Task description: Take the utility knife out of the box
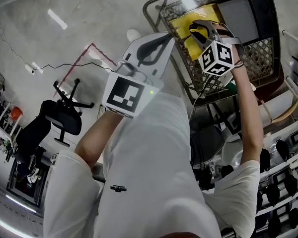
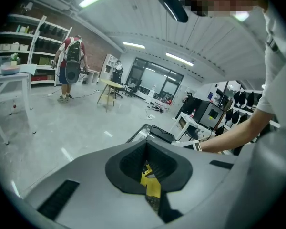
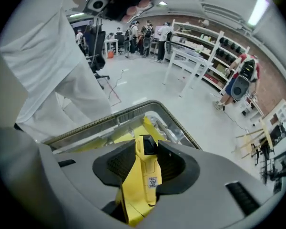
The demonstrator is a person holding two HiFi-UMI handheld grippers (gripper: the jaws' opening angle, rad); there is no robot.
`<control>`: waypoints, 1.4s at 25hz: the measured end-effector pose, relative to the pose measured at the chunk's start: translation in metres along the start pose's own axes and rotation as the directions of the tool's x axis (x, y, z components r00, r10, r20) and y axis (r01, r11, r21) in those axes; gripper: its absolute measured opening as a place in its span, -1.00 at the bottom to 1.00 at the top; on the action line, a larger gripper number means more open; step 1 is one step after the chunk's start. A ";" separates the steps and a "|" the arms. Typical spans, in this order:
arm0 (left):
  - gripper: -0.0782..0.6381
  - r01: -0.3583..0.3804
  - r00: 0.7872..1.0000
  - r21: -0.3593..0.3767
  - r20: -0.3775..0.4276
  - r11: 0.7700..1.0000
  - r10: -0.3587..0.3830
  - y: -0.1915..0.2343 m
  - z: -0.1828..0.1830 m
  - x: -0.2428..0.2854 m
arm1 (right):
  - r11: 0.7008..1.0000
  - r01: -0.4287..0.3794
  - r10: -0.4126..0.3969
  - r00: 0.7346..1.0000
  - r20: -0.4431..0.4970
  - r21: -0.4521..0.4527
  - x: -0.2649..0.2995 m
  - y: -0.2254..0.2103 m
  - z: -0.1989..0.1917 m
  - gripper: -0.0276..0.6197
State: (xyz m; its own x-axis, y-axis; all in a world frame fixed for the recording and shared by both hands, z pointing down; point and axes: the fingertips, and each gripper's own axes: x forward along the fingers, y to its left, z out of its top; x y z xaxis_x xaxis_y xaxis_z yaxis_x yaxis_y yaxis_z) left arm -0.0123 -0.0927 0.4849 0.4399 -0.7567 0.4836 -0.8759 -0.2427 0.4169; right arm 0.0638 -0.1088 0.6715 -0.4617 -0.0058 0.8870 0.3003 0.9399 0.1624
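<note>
My right gripper [image 3: 145, 151] is shut on a yellow utility knife [image 3: 145, 180] with a black slider and a small printed label. It holds the knife just above a wire mesh basket [image 3: 181, 128]. A yellow box [image 3: 109, 140] lies in that basket, under the knife. In the head view the right gripper [image 1: 201, 29] hovers over the yellow box [image 1: 181, 23] inside the basket [image 1: 154, 14]. The left gripper [image 1: 156, 46] reaches to the basket's near rim. A yellow strip shows in the narrow gap of the left gripper [image 2: 150, 175]; whether its pads press on it is unclear.
A black office chair [image 1: 64, 118] stands on the grey floor at the left, by a red floor line [image 1: 89, 51]. Shelves with dark items [image 1: 288, 177] line the right side. A person with a backpack [image 2: 71, 68] stands far off, near white tables.
</note>
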 end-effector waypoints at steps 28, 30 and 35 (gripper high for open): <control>-0.78 0.007 0.993 0.084 0.119 0.996 -0.017 -0.042 0.081 -0.051 | 0.620 0.277 -0.647 0.710 0.279 0.734 -0.250 -0.063 0.083 -0.50; -0.78 0.005 0.991 0.090 0.134 0.996 -0.017 -0.047 0.087 -0.057 | 0.592 0.292 -0.688 0.669 0.282 0.751 -0.274 -0.064 0.087 -0.50; -0.78 0.003 0.983 0.111 0.181 0.994 -0.023 -0.056 0.110 -0.072 | 0.549 0.330 -0.760 0.579 0.295 0.768 -0.331 -0.068 0.105 -0.50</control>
State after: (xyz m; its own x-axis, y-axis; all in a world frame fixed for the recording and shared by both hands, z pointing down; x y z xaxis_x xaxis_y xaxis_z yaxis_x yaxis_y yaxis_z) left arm -0.0167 -0.0913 0.3414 0.4168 -0.8482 0.3269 -0.8913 -0.3107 0.3303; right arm 0.1085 -0.1345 0.3217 -0.7415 -0.6174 0.2626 -0.6286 0.7761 0.0496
